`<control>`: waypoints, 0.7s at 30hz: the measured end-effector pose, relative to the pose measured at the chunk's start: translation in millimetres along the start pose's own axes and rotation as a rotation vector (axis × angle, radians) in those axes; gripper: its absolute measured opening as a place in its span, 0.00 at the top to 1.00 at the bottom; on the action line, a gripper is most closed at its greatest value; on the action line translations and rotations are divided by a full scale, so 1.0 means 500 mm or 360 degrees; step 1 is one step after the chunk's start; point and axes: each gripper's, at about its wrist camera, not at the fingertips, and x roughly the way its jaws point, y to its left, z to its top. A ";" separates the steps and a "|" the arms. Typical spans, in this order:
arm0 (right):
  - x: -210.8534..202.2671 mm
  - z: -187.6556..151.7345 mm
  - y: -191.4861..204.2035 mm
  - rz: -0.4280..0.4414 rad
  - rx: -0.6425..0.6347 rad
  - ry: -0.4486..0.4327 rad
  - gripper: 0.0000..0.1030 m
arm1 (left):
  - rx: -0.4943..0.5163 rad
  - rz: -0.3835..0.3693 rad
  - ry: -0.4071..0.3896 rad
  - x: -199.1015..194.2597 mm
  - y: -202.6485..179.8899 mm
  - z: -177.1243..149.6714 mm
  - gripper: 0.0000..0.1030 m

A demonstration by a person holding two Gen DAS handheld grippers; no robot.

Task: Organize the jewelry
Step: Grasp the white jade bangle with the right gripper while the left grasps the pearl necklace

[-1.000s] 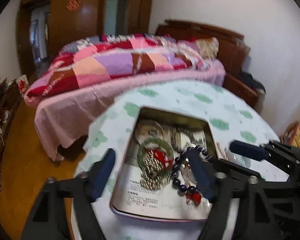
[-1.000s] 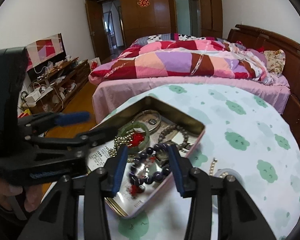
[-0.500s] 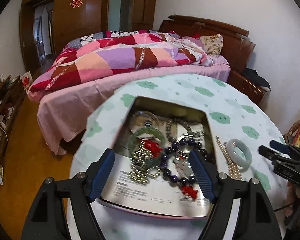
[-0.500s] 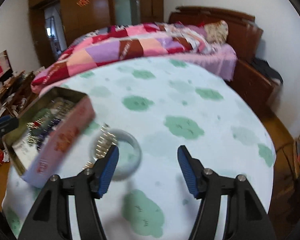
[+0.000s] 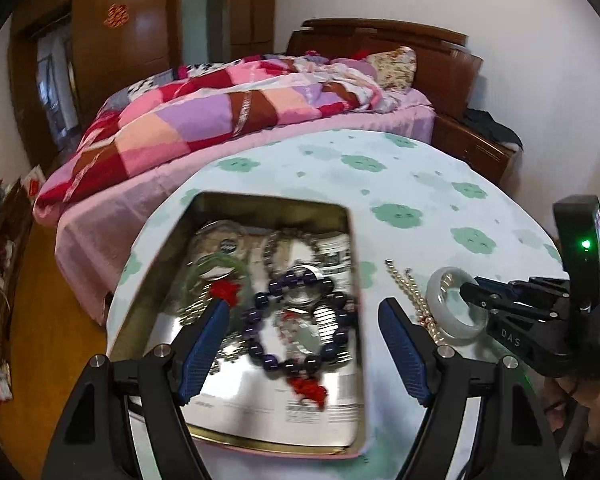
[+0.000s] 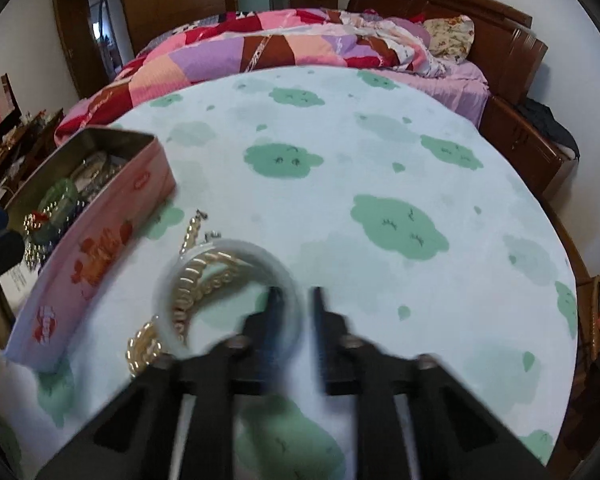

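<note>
An open tin box (image 5: 260,200) with pink sides (image 6: 100,240) lies on the round table and holds a dark purple bead bracelet (image 5: 260,344), a green bangle (image 5: 216,264), a watch (image 5: 304,296) and other pieces. My left gripper (image 5: 304,306) hangs open over the box with nothing between its fingers. To the right of the box, a pale bangle (image 5: 458,334) lies on a gold bead chain (image 5: 416,300). My right gripper (image 6: 296,294) is closing on the pale bangle (image 6: 228,246): one finger is inside the ring, the other outside, and the near rim is pinched between them.
The table wears a white cloth with green cloud shapes (image 6: 380,160). A bed with a patchwork quilt (image 5: 240,112) stands right behind it, with a wooden headboard (image 6: 500,40) at the right. A hand (image 5: 592,400) holds the right gripper's handle.
The right gripper left the box, swung right over the table, came down on the pale bangle and narrowed its jaws around the rim. The left gripper drifted a little and stayed open.
</note>
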 end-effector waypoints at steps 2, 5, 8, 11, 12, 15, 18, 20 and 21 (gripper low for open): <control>-0.009 -0.015 -0.018 -0.0050 0.0011 -0.0008 0.88 | 0.0048 -0.0019 -0.0015 -0.006 -0.024 0.004 0.25; -0.026 -0.032 -0.058 -0.0068 0.0102 -0.0021 0.88 | 0.0136 -0.0047 -0.0029 -0.011 -0.063 0.009 0.25; -0.039 -0.045 -0.086 -0.0069 0.0156 -0.0040 0.88 | 0.0223 -0.0084 -0.0022 -0.009 -0.106 0.009 0.25; -0.048 -0.055 -0.100 -0.0089 0.0172 -0.0046 0.88 | 0.0303 -0.0111 -0.0011 -0.001 -0.148 0.008 0.25; -0.050 -0.058 -0.109 -0.0098 0.0191 -0.0050 0.88 | 0.0322 -0.0117 -0.0009 0.002 -0.158 0.007 0.25; -0.051 -0.062 -0.132 -0.0094 0.0252 -0.0059 0.88 | 0.0382 -0.0141 0.0031 0.024 -0.190 0.002 0.38; -0.051 -0.062 -0.137 -0.0072 0.0266 -0.0067 0.87 | 0.0373 -0.0205 0.0133 0.057 -0.206 -0.006 0.49; -0.050 -0.060 -0.133 -0.0072 0.0253 -0.0071 0.87 | 0.0351 -0.0234 0.0185 0.077 -0.209 -0.010 0.51; -0.049 -0.059 -0.132 -0.0070 0.0250 -0.0073 0.87 | 0.0334 -0.0247 0.0212 0.087 -0.208 -0.012 0.57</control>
